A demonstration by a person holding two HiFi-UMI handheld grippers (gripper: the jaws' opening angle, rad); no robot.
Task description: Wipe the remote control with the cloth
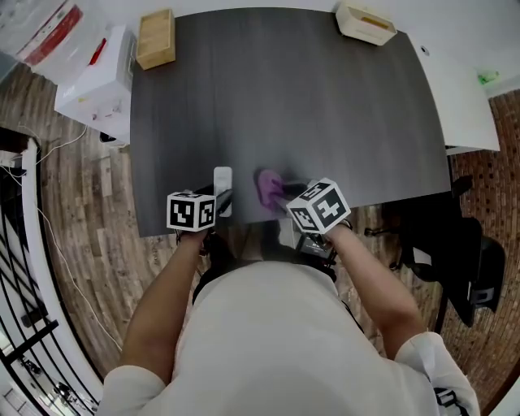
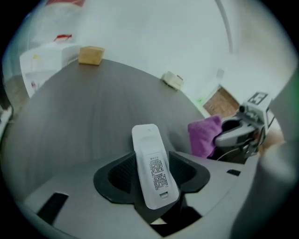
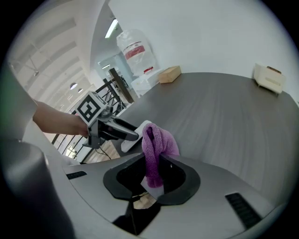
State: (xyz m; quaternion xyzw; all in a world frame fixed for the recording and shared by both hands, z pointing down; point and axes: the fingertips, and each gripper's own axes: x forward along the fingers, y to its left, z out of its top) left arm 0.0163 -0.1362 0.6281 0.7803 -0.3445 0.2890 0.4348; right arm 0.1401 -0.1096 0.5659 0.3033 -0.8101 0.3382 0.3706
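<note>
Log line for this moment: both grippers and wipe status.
left gripper: shut on remote control, label side up | right gripper: shut on cloth | contact: cloth and remote control apart

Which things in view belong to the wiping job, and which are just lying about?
Job: remote control, purple cloth.
Lying about: wooden box, cream box, both at the table's far corners; white carton on the floor.

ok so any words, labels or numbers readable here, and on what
No text can be read.
remote control: printed label on its back, too small to read.
clear plastic bag: red label, blurred.
marker cube: black-and-white squares, no letters.
</note>
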